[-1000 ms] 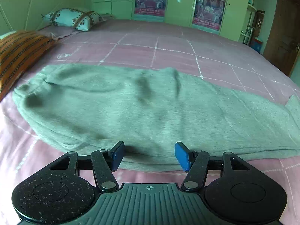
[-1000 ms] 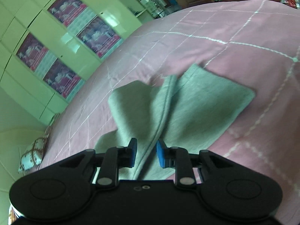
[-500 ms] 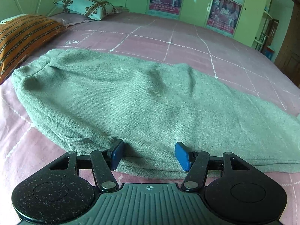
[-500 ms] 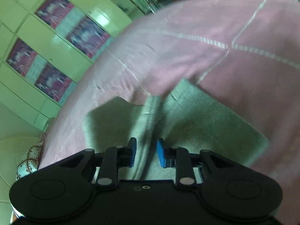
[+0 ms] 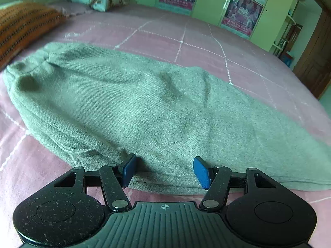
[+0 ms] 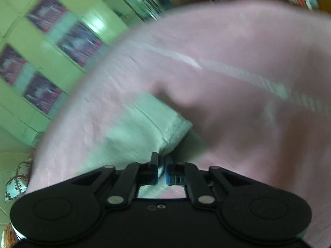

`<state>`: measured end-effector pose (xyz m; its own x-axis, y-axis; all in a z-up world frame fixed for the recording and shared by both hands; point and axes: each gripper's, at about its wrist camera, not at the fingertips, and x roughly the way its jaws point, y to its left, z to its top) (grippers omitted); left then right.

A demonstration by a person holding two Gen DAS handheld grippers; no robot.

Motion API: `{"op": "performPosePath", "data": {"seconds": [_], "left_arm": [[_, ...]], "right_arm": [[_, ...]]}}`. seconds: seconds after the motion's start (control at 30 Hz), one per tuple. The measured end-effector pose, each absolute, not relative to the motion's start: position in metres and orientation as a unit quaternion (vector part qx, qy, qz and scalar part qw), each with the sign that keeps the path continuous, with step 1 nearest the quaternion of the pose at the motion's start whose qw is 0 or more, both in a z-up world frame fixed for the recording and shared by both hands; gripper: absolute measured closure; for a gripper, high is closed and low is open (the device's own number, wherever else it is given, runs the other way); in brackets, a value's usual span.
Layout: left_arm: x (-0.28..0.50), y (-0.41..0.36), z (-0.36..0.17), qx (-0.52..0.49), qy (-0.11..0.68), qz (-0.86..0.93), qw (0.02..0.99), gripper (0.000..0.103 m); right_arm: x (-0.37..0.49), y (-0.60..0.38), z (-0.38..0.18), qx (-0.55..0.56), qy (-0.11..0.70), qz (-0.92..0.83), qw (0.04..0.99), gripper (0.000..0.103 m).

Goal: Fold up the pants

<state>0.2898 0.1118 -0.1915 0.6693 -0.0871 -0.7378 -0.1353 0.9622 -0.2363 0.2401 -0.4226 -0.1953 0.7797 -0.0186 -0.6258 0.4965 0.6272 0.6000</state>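
Grey pants (image 5: 157, 111) lie lengthwise across a pink bed (image 5: 186, 41). The left gripper (image 5: 164, 170) hovers at their near edge, jaws apart and empty. The right gripper (image 6: 161, 170) has just closed, pinching the pants' hem (image 6: 165, 136) between its pads.

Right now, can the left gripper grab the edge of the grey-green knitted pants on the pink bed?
Probably yes. The left gripper is open, with the near edge of the grey-green knitted pants lying right between its blue pads. Nothing on the pink bed cover blocks it.
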Motion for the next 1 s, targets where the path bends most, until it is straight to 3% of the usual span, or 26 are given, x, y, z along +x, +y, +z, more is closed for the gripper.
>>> {"op": "performPosePath", "data": {"seconds": [0.1, 0.2, 0.37, 0.53, 0.67, 0.93, 1.0], "left_arm": [[0.291, 0.122, -0.192, -0.158, 0.412, -0.006, 0.898, 0.042], [0.29, 0.125, -0.195, -0.166, 0.41, -0.016, 0.897, 0.042], [0.29, 0.122, -0.196, -0.149, 0.409, -0.019, 0.9, 0.042], [0.289, 0.12, -0.193, -0.132, 0.413, -0.025, 0.901, 0.042], [0.279, 0.123, -0.18, -0.128, 0.393, -0.019, 0.91, 0.042], [0.262, 0.167, -0.17, -0.202, 0.373, 0.024, 0.905, 0.043], [0.267, 0.18, -0.171, -0.204, 0.376, 0.041, 0.903, 0.06]], "right_arm": [[0.232, -0.429, -0.201, 0.446, 0.268, -0.138, 0.843, 0.097], [0.235, -0.427, -0.193, 0.423, 0.274, -0.151, 0.851, 0.103], [0.224, -0.417, -0.161, 0.402, 0.236, -0.116, 0.877, 0.103], [0.226, -0.44, -0.203, 0.448, 0.281, -0.141, 0.837, 0.103], [0.206, -0.428, -0.183, 0.437, 0.251, -0.144, 0.852, 0.089], [0.213, -0.367, -0.164, 0.365, 0.26, -0.077, 0.891, 0.089], [0.218, -0.352, -0.161, 0.367, 0.268, -0.053, 0.889, 0.089]]}}
